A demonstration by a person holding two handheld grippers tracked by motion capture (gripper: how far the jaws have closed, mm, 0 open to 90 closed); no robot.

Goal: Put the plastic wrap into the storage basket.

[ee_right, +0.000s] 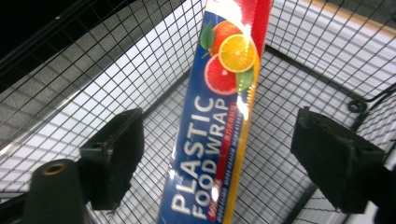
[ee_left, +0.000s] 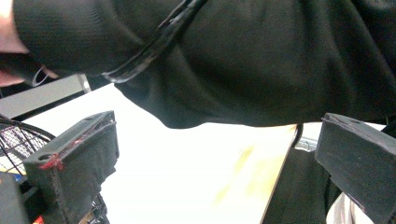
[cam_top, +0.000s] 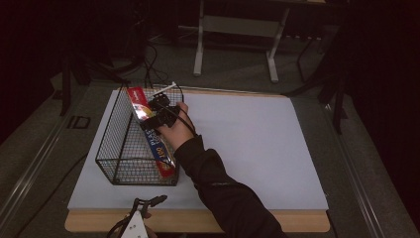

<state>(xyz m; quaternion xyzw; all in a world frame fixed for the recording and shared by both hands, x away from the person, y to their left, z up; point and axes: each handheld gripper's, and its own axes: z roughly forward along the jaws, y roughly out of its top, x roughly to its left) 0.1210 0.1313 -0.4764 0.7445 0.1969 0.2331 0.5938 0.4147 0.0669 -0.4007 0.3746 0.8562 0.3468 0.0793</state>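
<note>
Black-sleeved right hand [cam_top: 174, 130], seemingly above basket [cam_top: 115, 148]

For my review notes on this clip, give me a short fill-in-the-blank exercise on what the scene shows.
1. The plastic food wrap box lies inside a black wire ____.
2. The right claw has its jaws ____, standing apart on either side of the box without pressing it.
3. The fruit printed on the box is sliced ____.
4. The wire basket stands on the ____ side of the white table top in the high view.

Missing words: basket; open; citrus; left
</note>
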